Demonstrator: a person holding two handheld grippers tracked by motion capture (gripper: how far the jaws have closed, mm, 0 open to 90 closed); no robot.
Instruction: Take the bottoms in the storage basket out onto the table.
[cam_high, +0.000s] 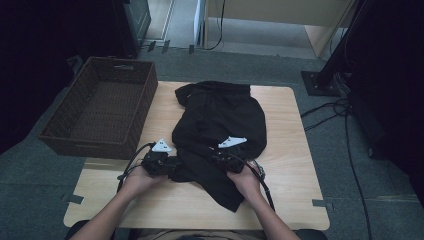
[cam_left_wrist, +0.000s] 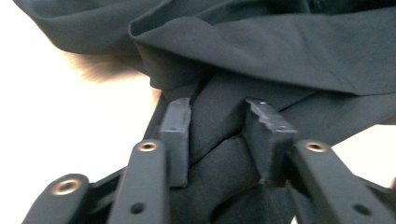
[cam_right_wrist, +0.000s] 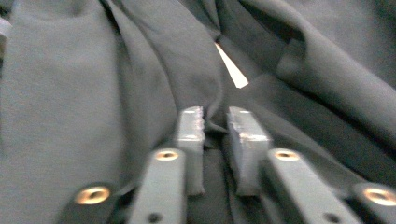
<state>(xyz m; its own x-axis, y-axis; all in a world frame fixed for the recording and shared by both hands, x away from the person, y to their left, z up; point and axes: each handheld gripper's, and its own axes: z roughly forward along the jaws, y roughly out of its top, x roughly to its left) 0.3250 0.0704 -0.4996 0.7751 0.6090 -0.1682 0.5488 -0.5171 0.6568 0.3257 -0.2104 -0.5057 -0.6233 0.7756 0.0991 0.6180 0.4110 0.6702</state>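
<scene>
A black garment (cam_high: 220, 117) lies crumpled on the middle of the wooden table (cam_high: 287, 150), with a loose end trailing toward the front edge. My left gripper (cam_high: 173, 162) is at the garment's near left edge. In the left gripper view a bunched fold of the dark cloth (cam_left_wrist: 280, 51) fills the gap of this gripper (cam_left_wrist: 217, 114) and touches both pads. My right gripper (cam_high: 223, 159) rests on the garment's near middle. In the right gripper view its jaws (cam_right_wrist: 215, 119) stand close together with a thin fold of the cloth (cam_right_wrist: 70, 93) pinched between them.
A dark brown wicker basket (cam_high: 95, 145) stands empty at the table's left side, overhanging the edge. Cables (cam_high: 350, 135) run over the grey carpet to the right. A black stand foot (cam_high: 320, 82) is behind the table's far right corner.
</scene>
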